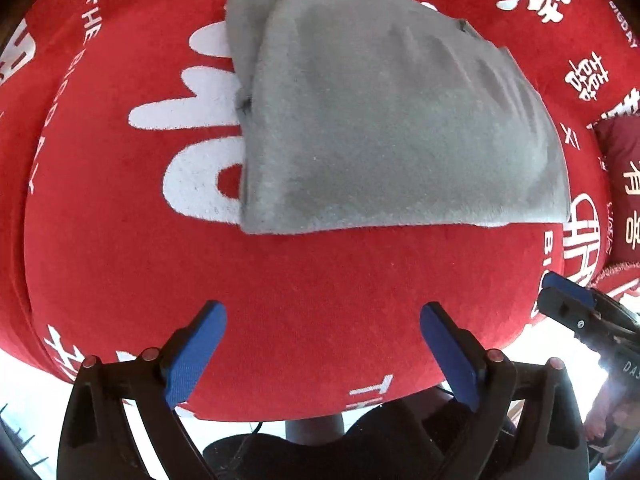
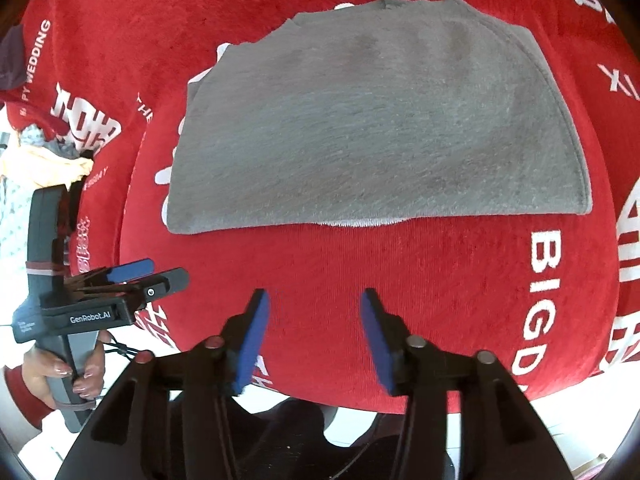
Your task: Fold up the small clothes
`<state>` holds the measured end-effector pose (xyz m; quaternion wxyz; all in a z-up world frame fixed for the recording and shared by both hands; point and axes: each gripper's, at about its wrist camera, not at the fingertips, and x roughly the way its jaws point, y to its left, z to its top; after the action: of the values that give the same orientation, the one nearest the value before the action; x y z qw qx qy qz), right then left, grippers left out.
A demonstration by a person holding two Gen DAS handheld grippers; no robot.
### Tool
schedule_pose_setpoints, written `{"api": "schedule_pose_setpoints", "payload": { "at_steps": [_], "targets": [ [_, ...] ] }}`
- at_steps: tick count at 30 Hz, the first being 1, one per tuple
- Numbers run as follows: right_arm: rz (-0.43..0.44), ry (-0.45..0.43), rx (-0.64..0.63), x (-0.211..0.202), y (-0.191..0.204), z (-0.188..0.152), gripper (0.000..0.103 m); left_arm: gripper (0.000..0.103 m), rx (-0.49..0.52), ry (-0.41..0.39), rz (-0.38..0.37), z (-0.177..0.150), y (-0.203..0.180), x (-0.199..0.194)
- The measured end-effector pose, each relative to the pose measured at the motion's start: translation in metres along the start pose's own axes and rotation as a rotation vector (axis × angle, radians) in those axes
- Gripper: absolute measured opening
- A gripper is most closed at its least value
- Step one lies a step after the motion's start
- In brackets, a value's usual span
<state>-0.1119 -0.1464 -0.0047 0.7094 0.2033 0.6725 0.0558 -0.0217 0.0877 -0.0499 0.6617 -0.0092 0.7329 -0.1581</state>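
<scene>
left hand-held gripper (image 1: 323,322): wide apart, empty | right hand-held gripper (image 2: 313,303): apart, empty | grey cloth (image 1: 380,120): folded on red table (image 1: 320,280) | next: probably move it aside

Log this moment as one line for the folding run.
grey garment folded on red cloth | left gripper open, empty | right gripper open, empty

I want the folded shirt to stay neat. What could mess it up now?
The gray garment lies folded on the red blanket, and its layers don't line up on one side, so a nudge might open it. Both the left gripper and the right gripper are open nearby, so a finger could snag the near edge.
</scene>
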Motion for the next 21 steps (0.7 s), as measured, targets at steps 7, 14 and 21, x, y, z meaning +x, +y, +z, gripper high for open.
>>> {"api": "schedule_pose_setpoints", "payload": {
  "at_steps": [7,14,21],
  "targets": [
    [-0.031,-0.005,0.019,-0.002,-0.004,-0.009,0.057,0.098,-0.032,-0.031,-0.063,-0.003,-0.011,-0.010],
    [-0.047,-0.007,0.027,-0.003,-0.007,-0.012,0.057,0.098,-0.032,-0.076,-0.084,0.001,-0.022,-0.018],
    [-0.039,0.013,-0.003,0.001,-0.003,-0.008,0.057,0.098,-0.063,-0.107,-0.073,0.001,-0.016,-0.022]
  ]
}}
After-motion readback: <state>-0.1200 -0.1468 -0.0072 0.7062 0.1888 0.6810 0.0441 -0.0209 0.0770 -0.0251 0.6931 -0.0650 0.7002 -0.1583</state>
